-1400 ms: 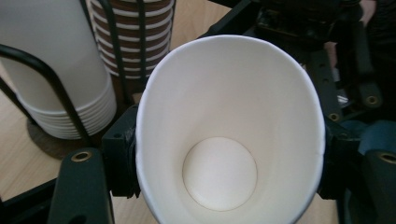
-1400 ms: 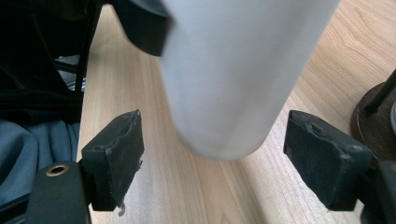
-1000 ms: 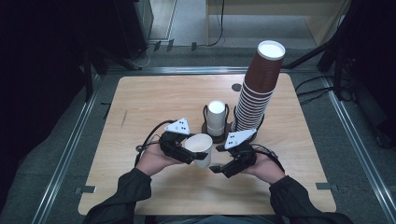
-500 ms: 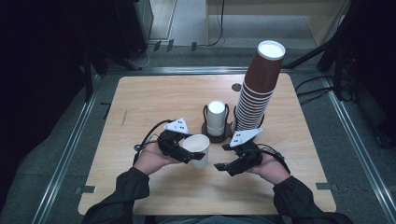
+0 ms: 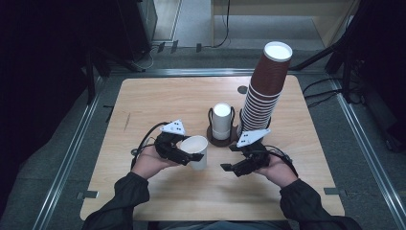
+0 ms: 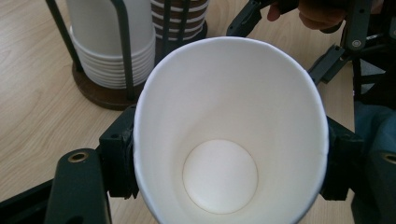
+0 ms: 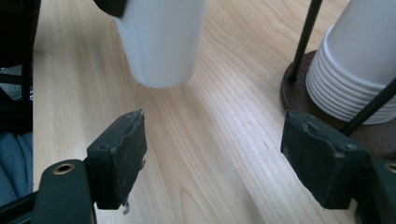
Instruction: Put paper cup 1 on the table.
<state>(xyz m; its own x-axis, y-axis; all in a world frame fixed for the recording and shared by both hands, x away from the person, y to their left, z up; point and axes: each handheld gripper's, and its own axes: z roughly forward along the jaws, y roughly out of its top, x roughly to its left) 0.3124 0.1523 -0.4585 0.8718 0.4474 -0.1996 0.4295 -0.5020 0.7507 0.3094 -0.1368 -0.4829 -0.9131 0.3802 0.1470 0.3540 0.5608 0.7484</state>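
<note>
left claw [image 5: 190, 157] grips white cup [image 5: 195, 149], squeezed oval; right claw [image 5: 229, 168] wide open, empty.

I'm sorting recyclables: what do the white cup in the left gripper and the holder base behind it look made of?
White cup: looks like paper, matte, thin wall squeezed oval between the left gripper's pads. Holder base: seemingly dark-stained wood, round disc, with thin black uprights that look like metal wire.

Dark long sleeves [image 5: 119, 196]; black two-jaw left gripper [image 5: 184, 155] and right gripper [image 5: 234, 167], grey three-cornered plates, black trailing cables, brass-ringed screw holes
</note>
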